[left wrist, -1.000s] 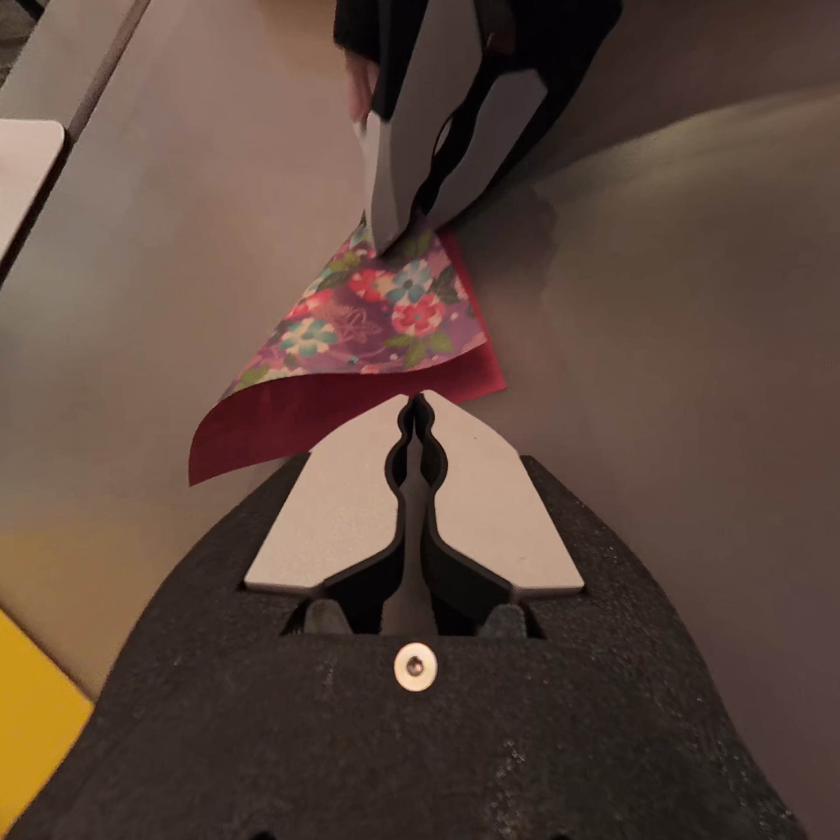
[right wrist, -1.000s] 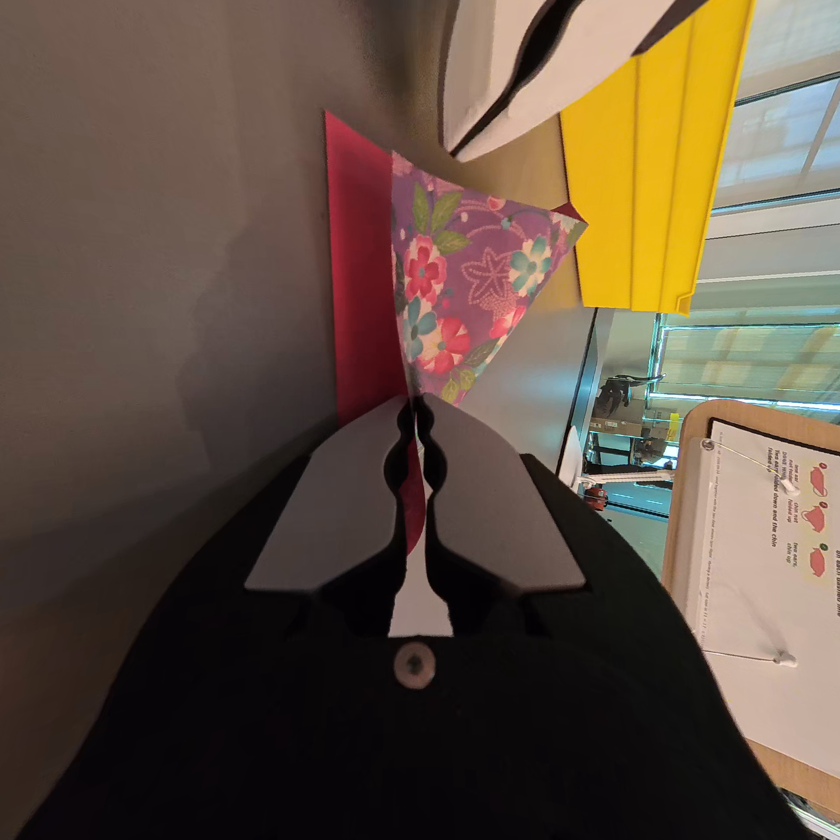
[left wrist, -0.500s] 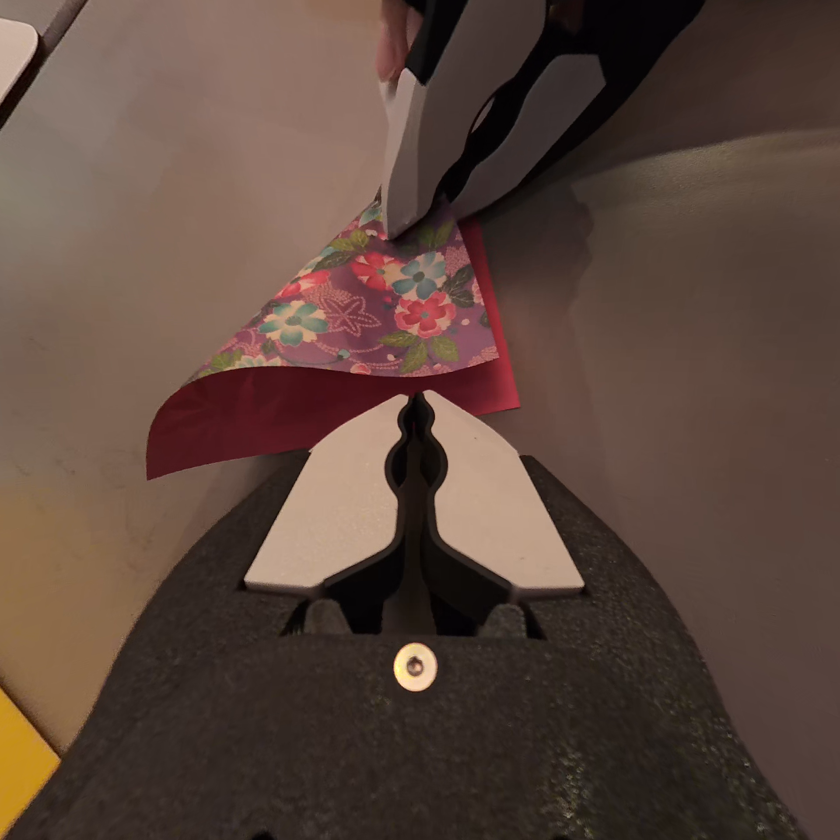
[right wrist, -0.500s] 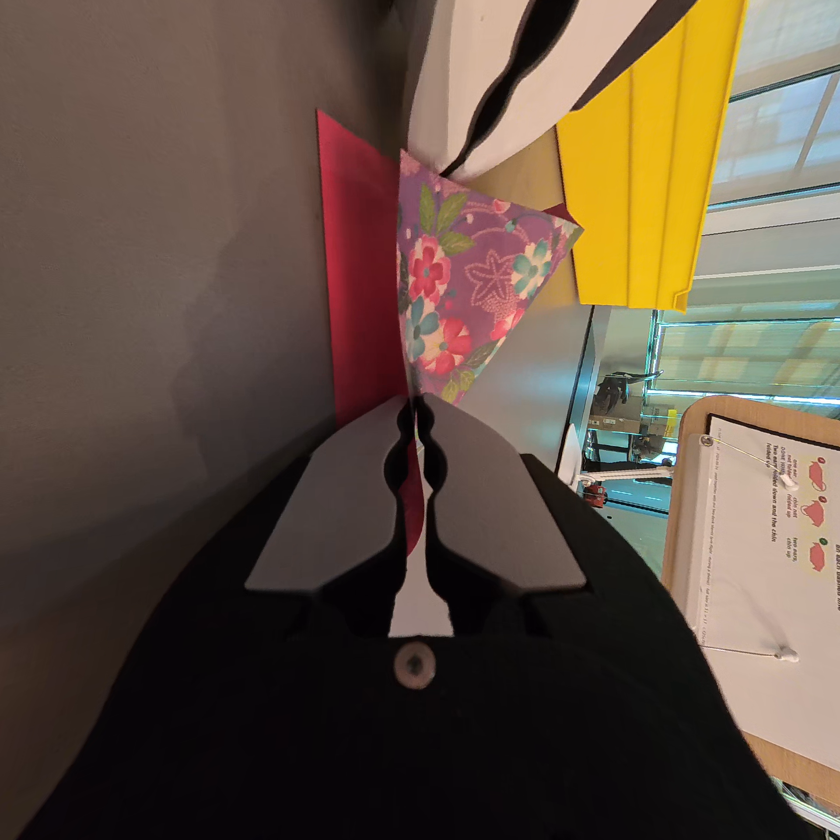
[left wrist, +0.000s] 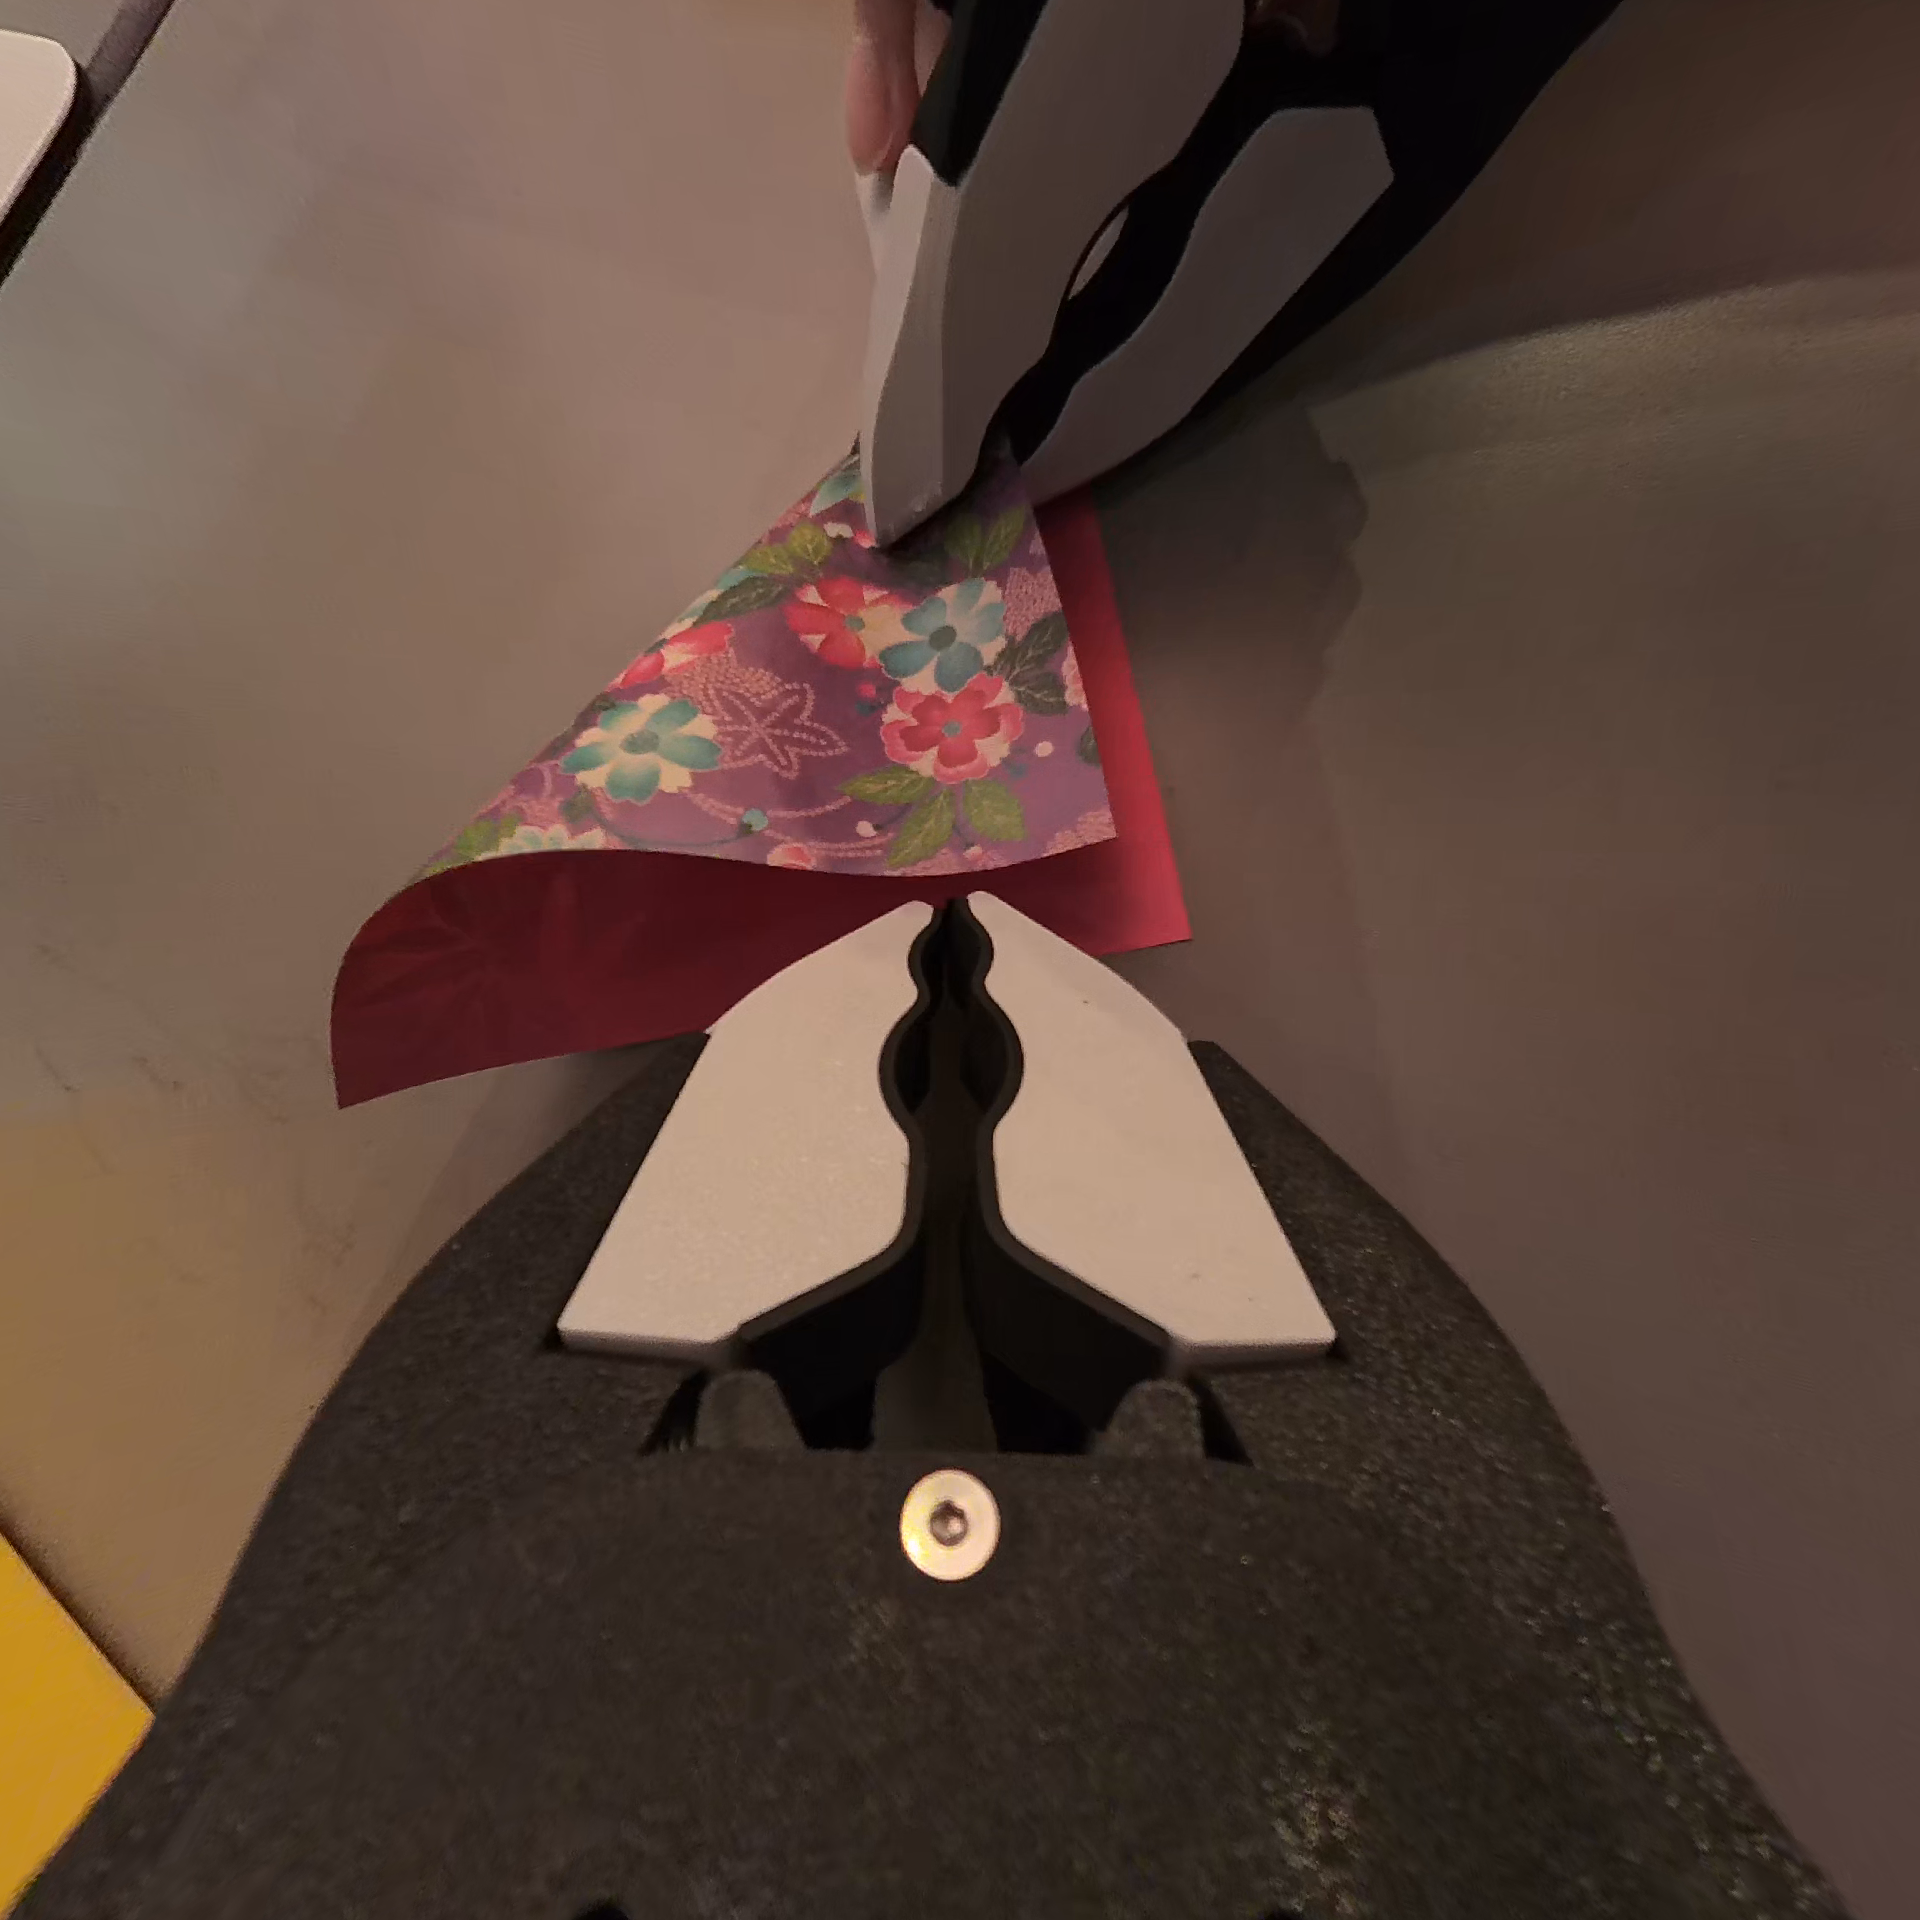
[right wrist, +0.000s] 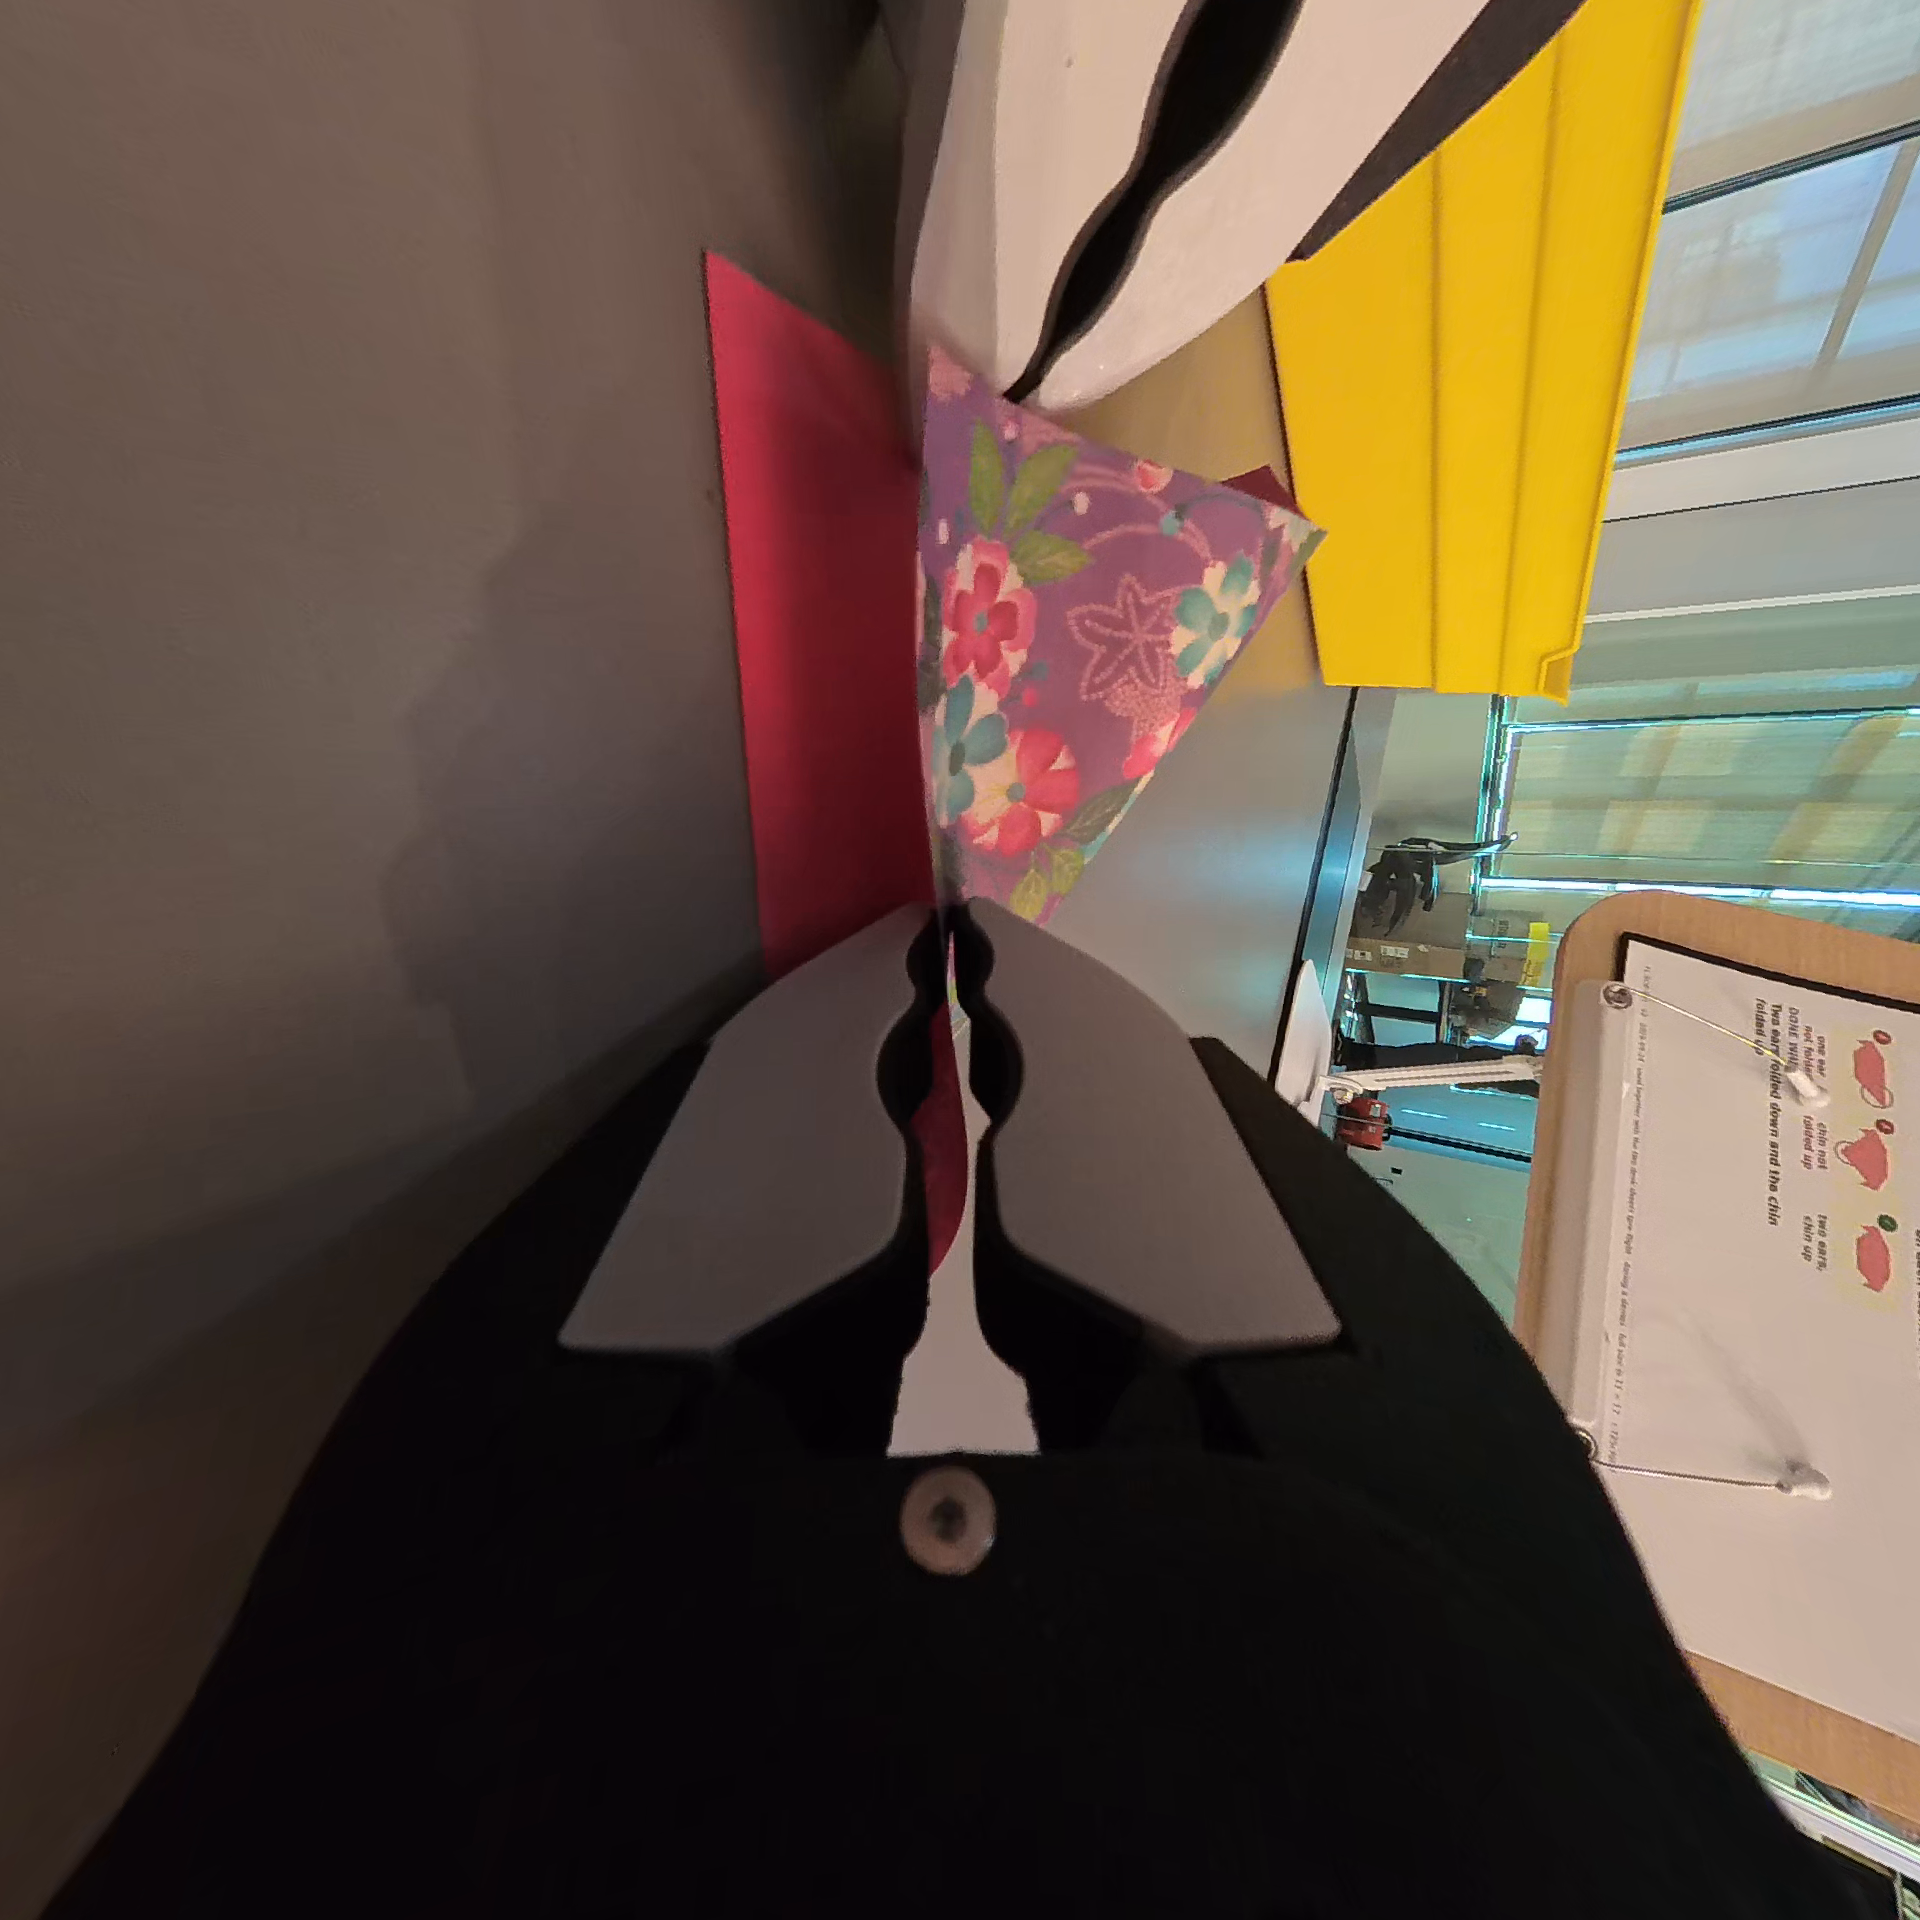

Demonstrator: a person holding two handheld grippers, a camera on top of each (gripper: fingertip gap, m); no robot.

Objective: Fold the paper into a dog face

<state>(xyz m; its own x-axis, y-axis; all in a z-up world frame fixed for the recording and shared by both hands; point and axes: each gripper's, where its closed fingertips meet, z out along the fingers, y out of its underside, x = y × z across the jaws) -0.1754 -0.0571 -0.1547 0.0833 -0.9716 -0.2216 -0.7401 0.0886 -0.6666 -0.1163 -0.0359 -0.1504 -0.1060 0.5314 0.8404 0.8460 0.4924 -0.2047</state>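
The paper (left wrist: 831, 727) lies on the grey table (left wrist: 1558, 831). It is purple and floral on one side and red (left wrist: 623, 966) on the other. The floral flap is lifted and curls back over the red layer. My right gripper (right wrist: 951, 916) is shut on the flap's edge, which runs between its fingers; in the left wrist view it (left wrist: 966, 499) grips the far corner. My left gripper (left wrist: 954, 912) is shut, with its tips at the paper's near red edge. In the right wrist view it (right wrist: 1023, 390) touches the far corner of the floral flap (right wrist: 1060, 665).
A yellow bin (right wrist: 1455, 416) stands beyond the paper; its corner shows low left in the left wrist view (left wrist: 42, 1714). A wooden board with a white instruction sheet (right wrist: 1714, 1299) stands to the right. A table edge and a white object (left wrist: 21, 125) lie far left. The left gripper's tips are roughly 7 centimeters from the right gripper's. My right gripper is the nearer one to the white object (left wrist: 21, 125): about 35 centimeters, against 40 centimeters.
My left gripper has moved in until its tips reach the paper's corner. My right gripper keeps hold of the floral flap, which stays lifted.
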